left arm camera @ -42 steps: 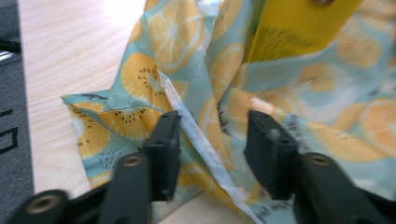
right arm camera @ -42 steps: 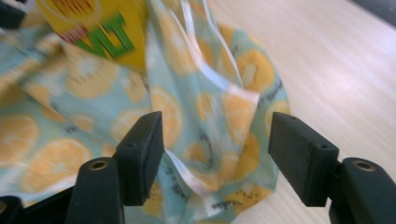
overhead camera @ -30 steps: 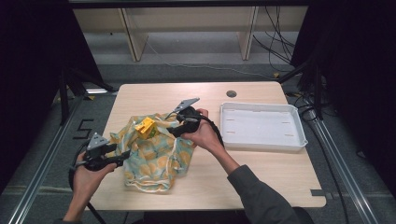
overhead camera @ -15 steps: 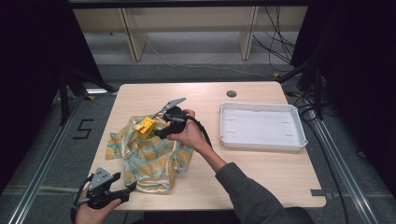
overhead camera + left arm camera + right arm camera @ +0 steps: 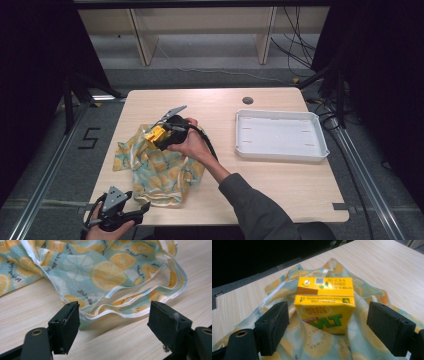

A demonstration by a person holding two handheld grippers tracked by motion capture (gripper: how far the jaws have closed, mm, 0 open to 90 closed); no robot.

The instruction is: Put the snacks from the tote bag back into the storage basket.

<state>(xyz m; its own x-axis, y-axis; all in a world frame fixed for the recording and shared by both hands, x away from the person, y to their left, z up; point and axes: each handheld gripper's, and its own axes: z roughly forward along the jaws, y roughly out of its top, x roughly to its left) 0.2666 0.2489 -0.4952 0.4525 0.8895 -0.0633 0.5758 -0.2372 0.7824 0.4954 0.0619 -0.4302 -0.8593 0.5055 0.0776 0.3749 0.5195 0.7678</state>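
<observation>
A: How many things are on the tabletop (image 5: pixel 280 185)?

B: Three. One cloth (image 5: pixel 155 167) printed with orange slices, one yellow carton (image 5: pixel 154 135) and one white tray (image 5: pixel 280 134).

A: Where does each lie?

B: The cloth lies crumpled on the left half of the tabletop. The carton stands on the far part of the cloth. The tray sits well apart, on the right side, with nothing in it.

A: And the grippers?

B: Two. The right gripper (image 5: pixel 150 137) is held by one hand (image 5: pixel 187 142) above the cloth, and in its own view the jaws stand spread with the carton (image 5: pixel 325 303) between them, touching neither pad. The cloth (image 5: pixel 312 340) lies under the carton there.

A: The left one?

B: The left gripper (image 5: pixel 142 207) is at the near edge of the tabletop, just beside the near corner of the cloth, held by the other hand (image 5: pixel 102 227). Its jaws are spread too. In its view the folded hem of the cloth (image 5: pixel 107 277) lies just beyond the pads, on the bare wood, and they pinch nothing.

A: Anything printed on the carton?

B: Green letters reading "VLT" on the front; the small print is too fine to read.
</observation>
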